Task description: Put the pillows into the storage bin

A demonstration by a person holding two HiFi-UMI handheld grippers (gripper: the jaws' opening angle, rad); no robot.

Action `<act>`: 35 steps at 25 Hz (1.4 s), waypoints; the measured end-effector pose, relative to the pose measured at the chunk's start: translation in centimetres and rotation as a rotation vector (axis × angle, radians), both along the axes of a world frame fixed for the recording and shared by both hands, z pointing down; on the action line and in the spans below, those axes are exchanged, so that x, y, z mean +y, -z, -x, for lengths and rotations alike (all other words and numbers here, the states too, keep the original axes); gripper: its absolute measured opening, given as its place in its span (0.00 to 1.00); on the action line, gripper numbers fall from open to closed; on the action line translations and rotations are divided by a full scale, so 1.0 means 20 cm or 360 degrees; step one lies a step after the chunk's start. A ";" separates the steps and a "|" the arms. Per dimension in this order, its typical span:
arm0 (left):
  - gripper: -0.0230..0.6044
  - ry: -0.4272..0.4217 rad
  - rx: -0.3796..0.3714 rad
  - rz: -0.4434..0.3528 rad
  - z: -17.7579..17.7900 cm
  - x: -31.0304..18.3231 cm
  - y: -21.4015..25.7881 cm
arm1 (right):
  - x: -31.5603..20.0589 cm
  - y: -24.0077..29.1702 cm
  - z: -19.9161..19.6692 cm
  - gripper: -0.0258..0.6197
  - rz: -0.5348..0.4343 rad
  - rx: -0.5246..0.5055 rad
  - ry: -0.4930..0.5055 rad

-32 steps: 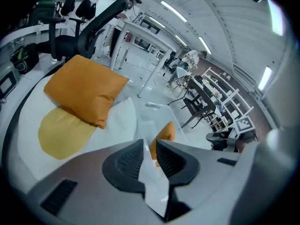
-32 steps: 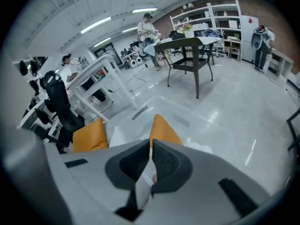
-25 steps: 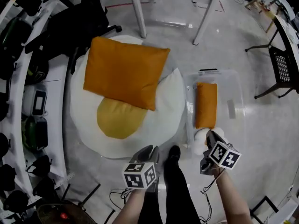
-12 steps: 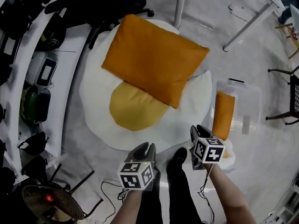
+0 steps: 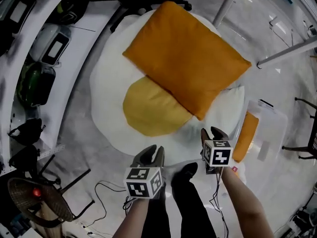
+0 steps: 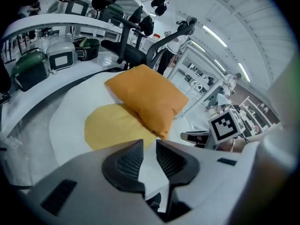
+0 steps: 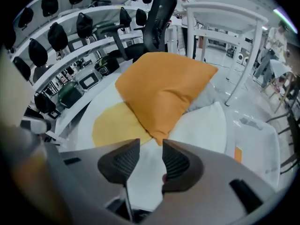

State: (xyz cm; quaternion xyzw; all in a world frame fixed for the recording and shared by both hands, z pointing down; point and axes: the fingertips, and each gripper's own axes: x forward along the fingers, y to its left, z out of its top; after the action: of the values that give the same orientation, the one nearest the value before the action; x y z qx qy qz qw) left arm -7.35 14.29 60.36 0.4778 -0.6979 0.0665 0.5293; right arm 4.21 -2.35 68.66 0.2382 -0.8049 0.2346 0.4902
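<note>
**Left gripper** (image 5: 153, 154): jaws partly apart with nothing between them; only white cushion cover shows through the gap. It is held over the near edge of the fried-egg floor cushion (image 5: 111, 83), pointing forward and steeply down.

**Right gripper** (image 5: 212, 134): jaws have just been opening and stand clearly apart, with nothing between them. It has the same downward tilt and sits at the cushion's near right edge, side by side with the left gripper. A shoe (image 5: 184, 171) is between the two.

**Large orange pillow** (image 5: 187, 58): lies flat on the cushion's far right part, overlapping the yolk patch (image 5: 151, 108). Its long axis runs diagonally, far left to near right. The near corner lies straight ahead of the right jaws, apart from them. The right hand is judged the nearer.

**Storage bin** (image 5: 271, 133): clear, on the floor just beside the cushion's right edge, to the right of the right gripper. It holds one small orange pillow (image 5: 246, 134) lying along its left wall.
</note>
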 end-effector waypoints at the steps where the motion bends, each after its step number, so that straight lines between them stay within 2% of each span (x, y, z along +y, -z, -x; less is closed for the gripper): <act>1: 0.17 0.0016 -0.0003 0.0000 0.02 0.00 -0.02 | -0.01 -0.04 0.02 0.27 -0.0008 0.0019 0.0011; 9: 0.17 0.0115 -0.0002 0.0010 0.09 0.03 -0.18 | -0.07 -0.36 0.12 0.34 -0.0019 0.0189 0.0120; 13: 0.17 0.0164 0.0004 0.0008 0.11 0.06 -0.26 | -0.13 -0.49 0.17 0.39 -0.0074 0.0267 0.0154; 18: 0.17 0.0229 0.0018 -0.0007 0.15 0.09 -0.35 | -0.14 -0.63 0.21 0.41 -0.0102 0.0365 0.0186; 24: 0.17 0.0270 0.0013 -0.0029 0.19 0.11 -0.40 | -0.16 -0.70 0.27 0.40 -0.0226 0.0472 0.0260; 27: 0.17 0.0270 0.0016 -0.0038 0.20 0.11 -0.41 | -0.16 -0.70 0.26 0.36 -0.0315 0.0563 0.0293; 30: 0.17 0.0278 0.0024 -0.0051 0.21 0.11 -0.39 | -0.17 -0.67 0.27 0.23 -0.0388 0.0614 0.0369; 32: 0.17 0.0278 0.0033 -0.0056 0.20 0.11 -0.37 | -0.16 -0.64 0.27 0.15 -0.0394 0.0593 0.0386; 35: 0.17 0.0255 0.0046 -0.0063 0.17 0.10 -0.33 | -0.14 -0.57 0.26 0.11 -0.0382 0.0532 0.0377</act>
State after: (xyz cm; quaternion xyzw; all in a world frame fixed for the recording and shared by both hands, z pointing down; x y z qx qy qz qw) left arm -10.68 16.36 66.89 0.4317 -0.7274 0.0030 0.5334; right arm -1.04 -5.23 80.11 0.2341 -0.7571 0.0354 0.6089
